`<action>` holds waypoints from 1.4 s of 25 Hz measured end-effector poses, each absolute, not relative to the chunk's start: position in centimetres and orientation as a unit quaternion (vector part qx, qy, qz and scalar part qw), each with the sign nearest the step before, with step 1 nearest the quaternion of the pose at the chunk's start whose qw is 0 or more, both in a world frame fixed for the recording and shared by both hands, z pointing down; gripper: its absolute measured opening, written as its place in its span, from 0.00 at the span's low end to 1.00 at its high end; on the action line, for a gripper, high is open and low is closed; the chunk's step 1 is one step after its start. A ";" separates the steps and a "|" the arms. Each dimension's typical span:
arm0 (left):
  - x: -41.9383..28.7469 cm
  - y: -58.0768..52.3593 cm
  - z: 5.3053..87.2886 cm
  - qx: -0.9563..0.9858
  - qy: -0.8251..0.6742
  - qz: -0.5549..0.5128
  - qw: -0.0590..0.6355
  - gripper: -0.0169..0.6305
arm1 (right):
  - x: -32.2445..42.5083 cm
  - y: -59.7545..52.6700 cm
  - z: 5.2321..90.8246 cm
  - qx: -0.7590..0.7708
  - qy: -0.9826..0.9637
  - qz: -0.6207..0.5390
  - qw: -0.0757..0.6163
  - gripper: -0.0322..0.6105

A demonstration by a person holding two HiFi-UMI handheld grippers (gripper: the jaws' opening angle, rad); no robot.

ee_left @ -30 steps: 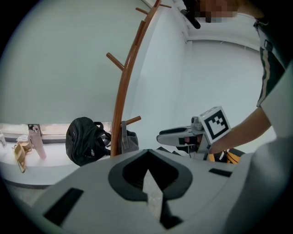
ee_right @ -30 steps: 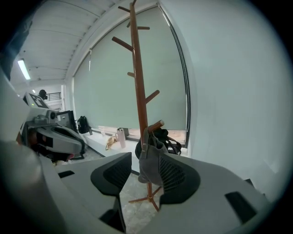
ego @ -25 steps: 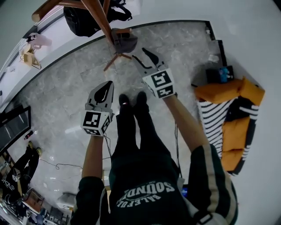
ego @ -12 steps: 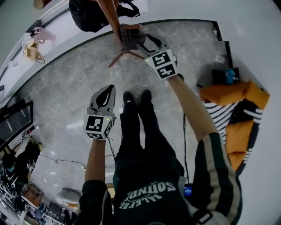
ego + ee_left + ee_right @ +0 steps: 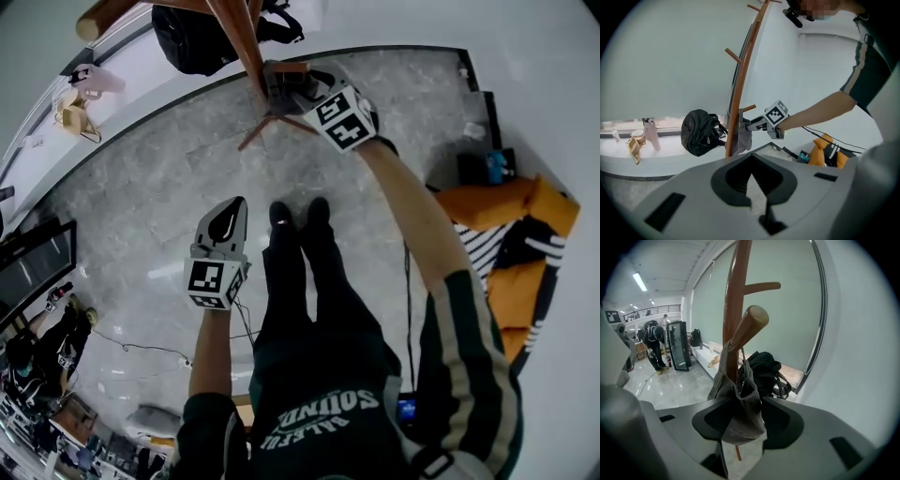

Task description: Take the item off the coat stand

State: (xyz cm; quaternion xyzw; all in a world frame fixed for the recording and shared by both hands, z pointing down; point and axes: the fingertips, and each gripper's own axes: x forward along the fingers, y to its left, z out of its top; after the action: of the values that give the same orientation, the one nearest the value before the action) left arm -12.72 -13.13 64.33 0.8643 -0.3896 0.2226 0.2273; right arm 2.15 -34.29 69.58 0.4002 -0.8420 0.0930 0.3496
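A grey fabric bag [image 5: 740, 399] hangs from a peg [image 5: 749, 326] of the wooden coat stand [image 5: 736, 291]. My right gripper [image 5: 740, 422] is open, one jaw on each side of the bag's lower part. Its jaws have just been opening further, and the bag hangs loose between them. The head view shows this gripper [image 5: 298, 90] reaching to the bag [image 5: 277, 79] by the stand's pole [image 5: 236, 37]. My left gripper [image 5: 227, 212] hangs lower, shut and holding nothing, well short of the stand. The left gripper view shows the stand [image 5: 740, 93], the bag [image 5: 743, 137] and my right gripper [image 5: 751, 124].
A black backpack [image 5: 202, 37] rests on the window ledge behind the stand, beside a pink bottle [image 5: 650, 136]. Orange and striped cushions [image 5: 506, 234] lie on the floor at right. The stand's splayed legs [image 5: 258, 131] stand just ahead of my shoes. People stand far off [image 5: 654, 345].
My right gripper has moved forward to the stand and now straddles the grey bag. My left gripper has drifted slightly back, staying shut.
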 end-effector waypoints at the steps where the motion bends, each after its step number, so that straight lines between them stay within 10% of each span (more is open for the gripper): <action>1: -12.7 -13.2 64.3 0.864 -0.390 0.222 0.226 0.03 | 2.1 -34.4 69.7 0.396 -0.842 0.095 0.354 0.33; 11: -12.3 -14.3 63.8 0.867 -0.389 0.219 0.220 0.03 | 1.5 -33.5 70.2 0.382 -0.846 0.097 0.361 0.11; 35: -9.7 -16.4 59.9 0.883 -0.371 0.203 0.202 0.03 | 4.0 -32.7 63.6 0.378 -0.854 0.072 0.350 0.07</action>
State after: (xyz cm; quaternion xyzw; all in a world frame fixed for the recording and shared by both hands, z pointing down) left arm -9.75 -16.41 59.87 0.8832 -0.3714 0.2026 0.2024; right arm 3.97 -32.75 63.59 0.3775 -0.8544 0.0722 0.3497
